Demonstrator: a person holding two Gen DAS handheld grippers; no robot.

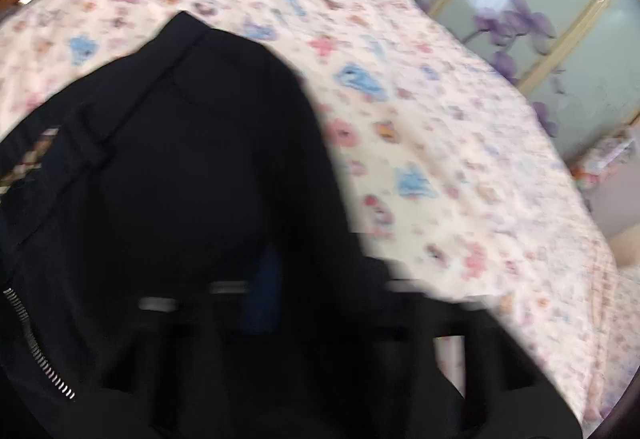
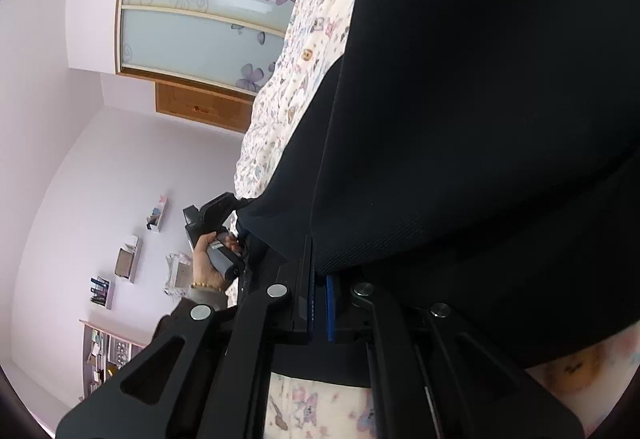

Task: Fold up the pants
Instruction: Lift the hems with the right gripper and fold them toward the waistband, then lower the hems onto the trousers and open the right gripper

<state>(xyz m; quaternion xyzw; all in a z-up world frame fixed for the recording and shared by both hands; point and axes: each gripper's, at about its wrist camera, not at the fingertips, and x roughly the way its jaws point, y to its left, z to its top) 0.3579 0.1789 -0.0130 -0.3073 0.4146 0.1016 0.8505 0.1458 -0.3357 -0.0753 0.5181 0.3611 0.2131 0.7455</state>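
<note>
The black pants hang lifted over the flowered bedspread; a zipper shows at lower left. My left gripper is blurred, its blue pads close together with black cloth between them. In the right wrist view the pants drape across the right half. My right gripper is shut, its blue pads pinching the fabric edge. The other gripper and the hand holding it show at left, against the same cloth.
A wardrobe with frosted, purple-flowered sliding doors stands beside the bed. A lilac wall with small shelves and a wooden panel lie beyond. The bedspread extends under the pants.
</note>
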